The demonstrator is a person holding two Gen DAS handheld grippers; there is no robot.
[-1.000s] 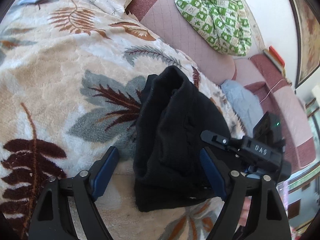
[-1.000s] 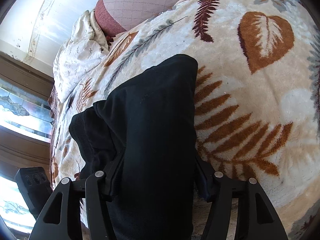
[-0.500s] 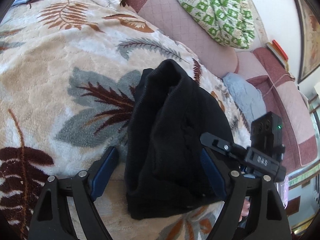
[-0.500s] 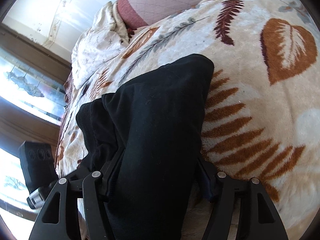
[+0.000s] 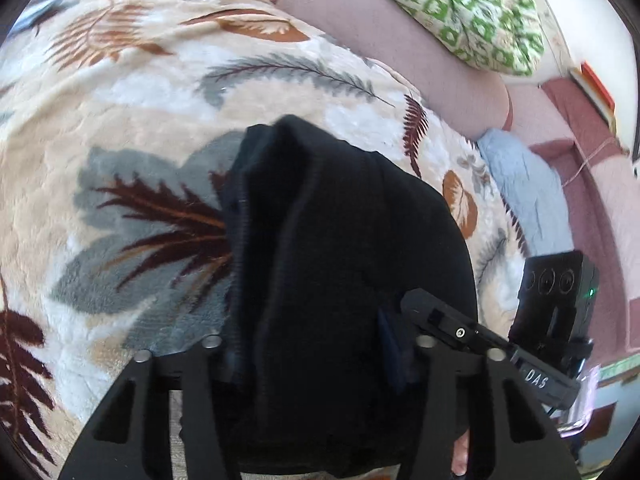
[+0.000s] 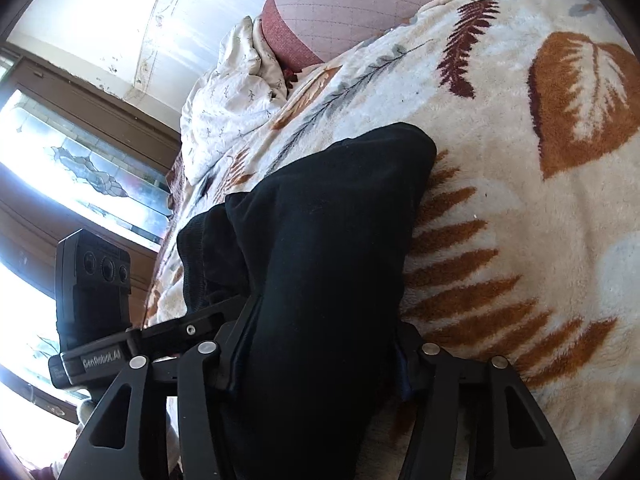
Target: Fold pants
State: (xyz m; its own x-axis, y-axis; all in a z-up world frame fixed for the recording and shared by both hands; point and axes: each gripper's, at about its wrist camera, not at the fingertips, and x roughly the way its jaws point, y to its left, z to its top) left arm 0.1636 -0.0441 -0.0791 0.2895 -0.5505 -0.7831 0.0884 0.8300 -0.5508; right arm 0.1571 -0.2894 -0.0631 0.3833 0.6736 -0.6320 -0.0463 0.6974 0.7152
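The black pants (image 5: 332,248) lie folded into a thick bundle on a cream leaf-print blanket (image 5: 132,128). My left gripper (image 5: 308,348) is shut on the near end of the bundle; cloth fills the gap and hides the fingertips. In the right wrist view the pants (image 6: 328,248) run up from between my fingers. My right gripper (image 6: 320,344) is shut on the other side of the same bundle. Each gripper shows in the other's view: the right one (image 5: 532,344) beside the pants, the left one (image 6: 104,308) at the lower left.
A pink quilted sofa back (image 5: 400,40) carries a green-and-white patterned cloth (image 5: 460,4). A light blue cloth (image 5: 524,192) lies at the blanket's right edge. A white floral sheet (image 6: 232,96) is bunched by a window (image 6: 52,184).
My left gripper has moved forward and closed on the pants; a second ago its blue pads stood wide apart. The right gripper has kept its hold, and the bundle has shifted slightly.
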